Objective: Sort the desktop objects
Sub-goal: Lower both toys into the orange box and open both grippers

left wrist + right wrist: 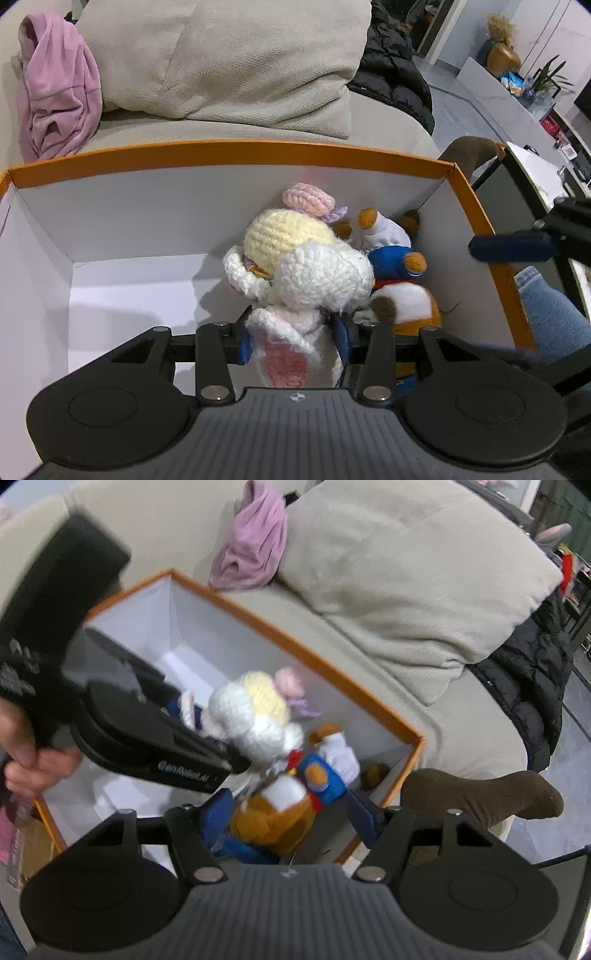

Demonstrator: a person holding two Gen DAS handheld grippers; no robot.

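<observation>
An orange-rimmed white box (pixel 229 155) stands in front of the sofa; it also shows in the right wrist view (pixel 280 627). My left gripper (pixel 293 341) is shut on a white and cream crocheted bunny doll (pixel 314 273), held by its pink-lined ears inside the box. In the right wrist view the left gripper (pixel 225 760) holds the bunny (pixel 255 712) over the box. An orange plush toy in blue and white (pixel 399 273) lies in the box's right corner. My right gripper (pixel 291 819) is open above that plush (pixel 284 805), fingers either side of it.
A beige cushion (pixel 229 62), a pink garment (pixel 55 88) and a black jacket (pixel 395 70) lie on the sofa behind the box. A foot in a brown sock (pixel 480 794) rests by the box's right corner. A shelf with plants stands far right.
</observation>
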